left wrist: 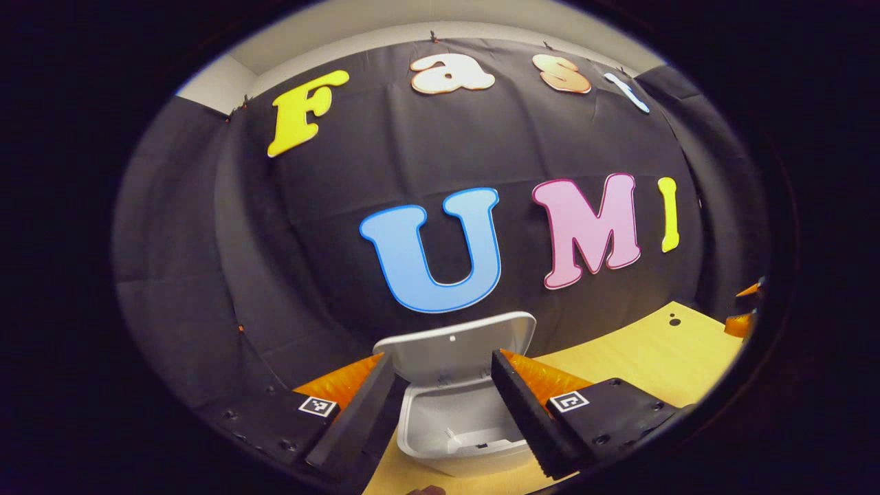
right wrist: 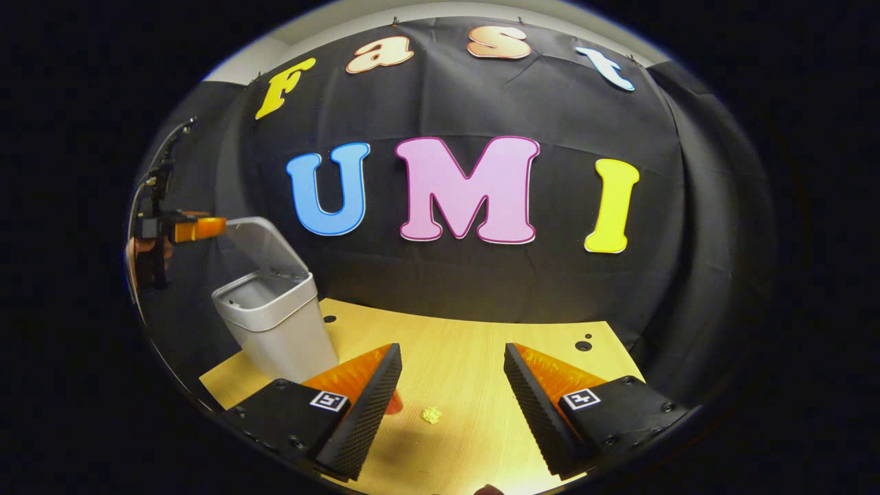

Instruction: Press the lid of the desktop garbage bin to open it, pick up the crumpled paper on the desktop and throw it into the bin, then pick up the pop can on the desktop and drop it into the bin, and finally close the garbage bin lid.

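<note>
Left gripper view: the left gripper (left wrist: pixel 443 395) hangs wide open, holding nothing, right above the white bin (left wrist: pixel 459 433), whose lid (left wrist: pixel 457 344) stands flipped up.

Right gripper view: the right gripper (right wrist: pixel 450 402) is spread wide and empty over the table (right wrist: pixel 481 344); a small yellowish paper ball (right wrist: pixel 431 414) lies between its fingers, bin off left.

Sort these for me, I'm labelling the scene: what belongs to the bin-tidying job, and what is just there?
Job: bin, its open lid, crumpled paper, half-hidden red thing (maybe the can), left tongs, right tongs.
Just there: wooden table, black cloth wall.
</note>
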`<state>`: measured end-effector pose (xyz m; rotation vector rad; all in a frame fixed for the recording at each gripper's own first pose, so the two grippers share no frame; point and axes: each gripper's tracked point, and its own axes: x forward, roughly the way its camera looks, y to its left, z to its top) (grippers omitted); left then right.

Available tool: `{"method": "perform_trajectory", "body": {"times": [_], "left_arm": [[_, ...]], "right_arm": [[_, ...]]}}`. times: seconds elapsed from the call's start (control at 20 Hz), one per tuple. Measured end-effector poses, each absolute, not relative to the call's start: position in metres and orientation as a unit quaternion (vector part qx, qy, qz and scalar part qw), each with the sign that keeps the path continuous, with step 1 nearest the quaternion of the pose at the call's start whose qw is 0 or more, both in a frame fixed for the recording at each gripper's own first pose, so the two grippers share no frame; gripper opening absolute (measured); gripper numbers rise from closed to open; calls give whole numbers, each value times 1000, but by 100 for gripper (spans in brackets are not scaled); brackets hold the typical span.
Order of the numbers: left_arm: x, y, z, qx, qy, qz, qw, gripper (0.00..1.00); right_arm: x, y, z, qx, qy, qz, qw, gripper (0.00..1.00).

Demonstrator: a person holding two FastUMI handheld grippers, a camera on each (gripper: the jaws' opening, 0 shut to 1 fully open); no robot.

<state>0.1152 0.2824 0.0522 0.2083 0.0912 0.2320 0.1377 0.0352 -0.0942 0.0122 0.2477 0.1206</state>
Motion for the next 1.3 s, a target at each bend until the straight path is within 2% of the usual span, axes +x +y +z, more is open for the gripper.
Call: {"method": "perform_trajectory", "body": {"times": [0.15,0.45,0.8,1.0,1.05,1.1,1.15,1.25,1.3], "left_arm": [[84,263,57,69,33,97,992,96],[21,232,42,35,43,82,995,96],[-24,231,24,22,69,124,990,97],[-47,236,27,46,75,150,985,97],[-50,236,27,52,78,155,984,96],[-53,237,26,56,81,158,983,96],[-56,237,25,58,84,159,982,96],[-57,235,23,55,87,158,982,96],[-57,234,23,54,87,156,982,96]], "right_arm": [[148,51,-116,-12,147,73,986,96],[184,69,-222,-43,272,115,954,96],[214,68,-360,-58,427,109,896,98],[218,68,-404,-53,471,103,875,97],[217,69,-410,-52,473,100,874,80],[217,70,-414,-52,475,100,873,90],[217,68,-415,-56,477,97,872,92],[218,68,-412,-50,472,94,875,48],[217,68,-406,-44,469,93,877,48]]}}
